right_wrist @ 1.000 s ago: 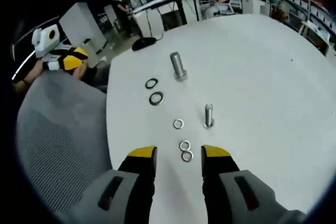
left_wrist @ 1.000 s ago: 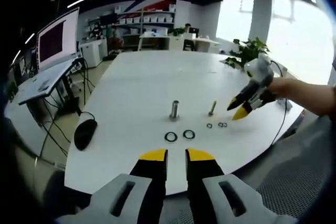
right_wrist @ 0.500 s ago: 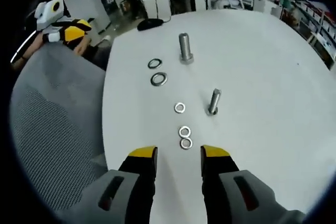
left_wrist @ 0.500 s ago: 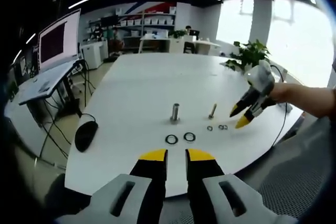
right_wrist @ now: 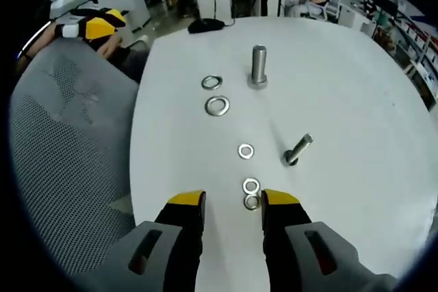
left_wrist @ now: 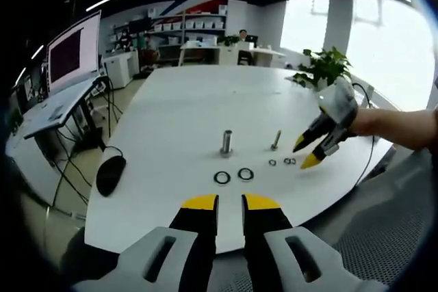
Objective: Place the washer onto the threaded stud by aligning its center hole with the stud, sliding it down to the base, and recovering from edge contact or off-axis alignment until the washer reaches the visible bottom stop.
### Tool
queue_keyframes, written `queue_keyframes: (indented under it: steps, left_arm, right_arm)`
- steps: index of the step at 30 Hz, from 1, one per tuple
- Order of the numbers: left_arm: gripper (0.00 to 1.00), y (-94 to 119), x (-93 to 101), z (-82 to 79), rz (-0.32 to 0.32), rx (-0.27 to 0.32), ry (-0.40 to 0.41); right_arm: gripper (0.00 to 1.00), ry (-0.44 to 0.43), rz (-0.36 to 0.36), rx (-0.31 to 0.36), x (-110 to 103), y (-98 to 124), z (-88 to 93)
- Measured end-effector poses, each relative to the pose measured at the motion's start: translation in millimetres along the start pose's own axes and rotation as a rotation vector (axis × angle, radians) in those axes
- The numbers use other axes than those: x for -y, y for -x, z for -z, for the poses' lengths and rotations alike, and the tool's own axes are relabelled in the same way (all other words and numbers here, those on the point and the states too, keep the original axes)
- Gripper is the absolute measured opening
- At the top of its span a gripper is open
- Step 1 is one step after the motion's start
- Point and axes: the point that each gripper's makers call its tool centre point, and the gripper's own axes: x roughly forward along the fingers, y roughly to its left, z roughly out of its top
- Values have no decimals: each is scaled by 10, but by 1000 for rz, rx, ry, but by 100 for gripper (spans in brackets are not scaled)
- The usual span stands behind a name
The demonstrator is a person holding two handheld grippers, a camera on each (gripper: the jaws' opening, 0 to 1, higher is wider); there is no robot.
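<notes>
Two threaded studs stand on the white table (left_wrist: 178,100): a large one (left_wrist: 226,141) (right_wrist: 259,66) and a small one (left_wrist: 276,140) (right_wrist: 299,149). Two large washers (left_wrist: 222,178) (right_wrist: 217,106) lie flat near the large stud. One small washer (right_wrist: 246,150) lies alone, and a touching pair of small washers (left_wrist: 289,161) (right_wrist: 251,193) lies just ahead of my right gripper (right_wrist: 233,200) (left_wrist: 306,153). That gripper is open and empty, hovering close over the pair. My left gripper (left_wrist: 230,203) (right_wrist: 89,24) is open and empty, held off the table's near edge.
A black mouse (left_wrist: 109,172) with its cable lies on the table's left side. A grey mesh chair (right_wrist: 61,169) stands beside the table edge. A monitor on a desk (left_wrist: 72,49) and a potted plant (left_wrist: 321,70) stand beyond the table. A person's arm (left_wrist: 404,124) holds the right gripper.
The right gripper has dropped and closed in on the pair of small washers, which now sit nearly between its jaw tips. The left gripper has stayed still.
</notes>
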Motion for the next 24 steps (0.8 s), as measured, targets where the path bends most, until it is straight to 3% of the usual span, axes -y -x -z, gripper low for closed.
queue_keyframes:
  steps: [15, 17, 18, 24]
  left_arm:
    - [11, -4, 0, 42, -2, -24, -3]
    - [11, -4, 0, 42, -2, -23, -2]
    - [11, -5, 1, 44, -2, -25, -2]
    - [11, -9, 1, 65, -1, -37, -8]
  right_arm:
    - [27, -31, 75, -17, 160, -139, 234]
    - [27, -31, 82, 17, 172, -131, 175]
    - [27, -33, 79, -1, 174, -131, 201]
    - [24, -63, 86, 32, 208, -130, 187]
